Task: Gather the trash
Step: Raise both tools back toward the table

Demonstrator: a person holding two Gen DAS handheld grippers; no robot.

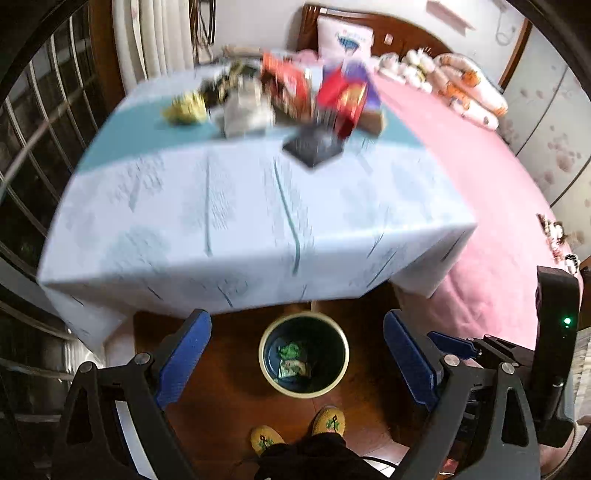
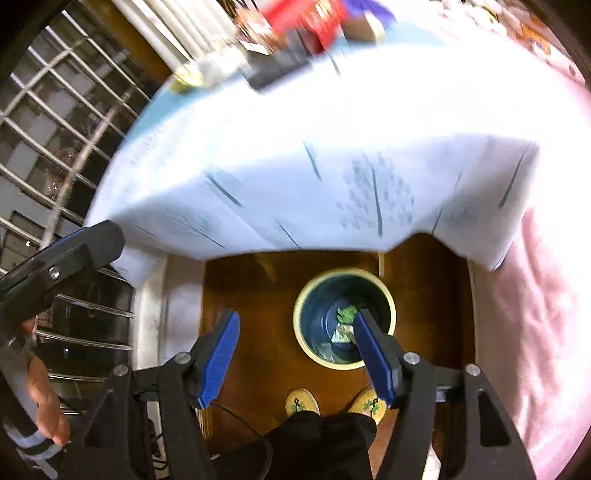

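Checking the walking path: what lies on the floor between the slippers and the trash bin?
Only bare wooden floor lies between the slippers and the trash bin; both wrist views show it.

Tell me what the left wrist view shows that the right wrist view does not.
Only the left wrist view shows the bed's white pillow and the wooden headboard. Only the right wrist view shows the person's bare left forearm. Both show the open grippers, left gripper and right gripper, the trash bin holding green wrappers, and yellow slippers.
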